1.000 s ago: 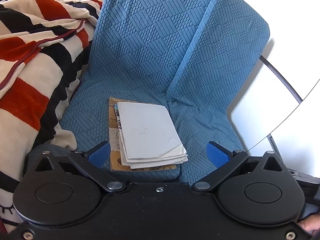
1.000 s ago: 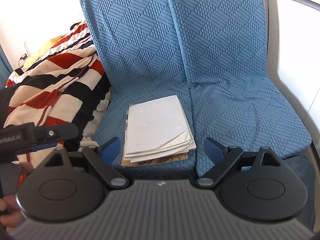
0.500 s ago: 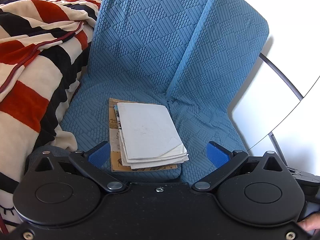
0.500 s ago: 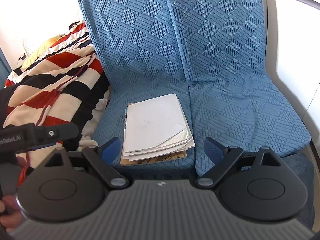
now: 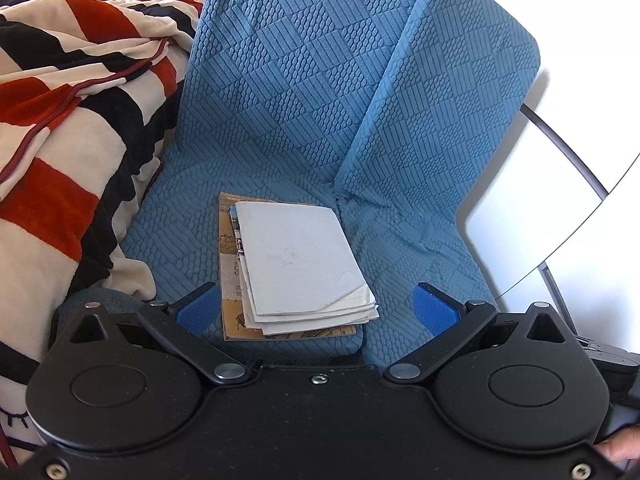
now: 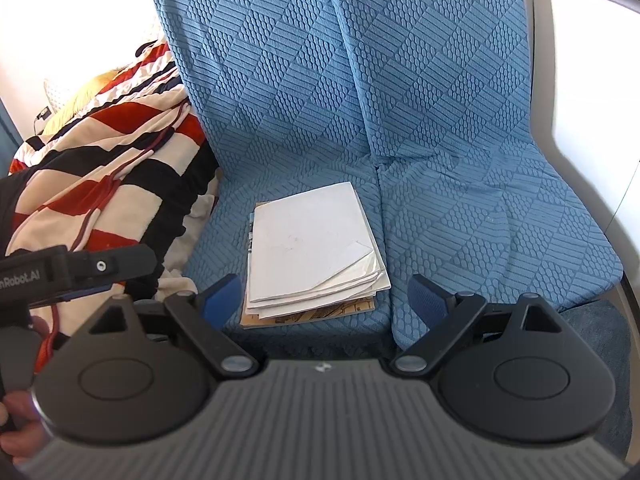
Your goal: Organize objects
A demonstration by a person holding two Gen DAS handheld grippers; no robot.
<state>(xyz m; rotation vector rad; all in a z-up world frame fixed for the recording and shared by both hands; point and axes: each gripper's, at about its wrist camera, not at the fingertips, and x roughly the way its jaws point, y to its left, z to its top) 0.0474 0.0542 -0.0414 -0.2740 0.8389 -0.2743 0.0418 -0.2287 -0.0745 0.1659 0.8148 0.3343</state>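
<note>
A stack of booklets and papers, white on top with a brown cover underneath, lies on the left seat of a blue quilted sofa. My left gripper hovers open over the stack's near edge, its blue pads wide apart and touching nothing. The same stack shows in the right wrist view, on the sofa. My right gripper is open just short of the stack's near end, nothing between its pads. The left gripper's body shows at that view's left edge.
A red, black and cream striped blanket is piled to the left of the sofa. A white wall and a thin metal frame stand on the right. The right-hand seat cushion has nothing on it. A hand holds the left gripper's handle.
</note>
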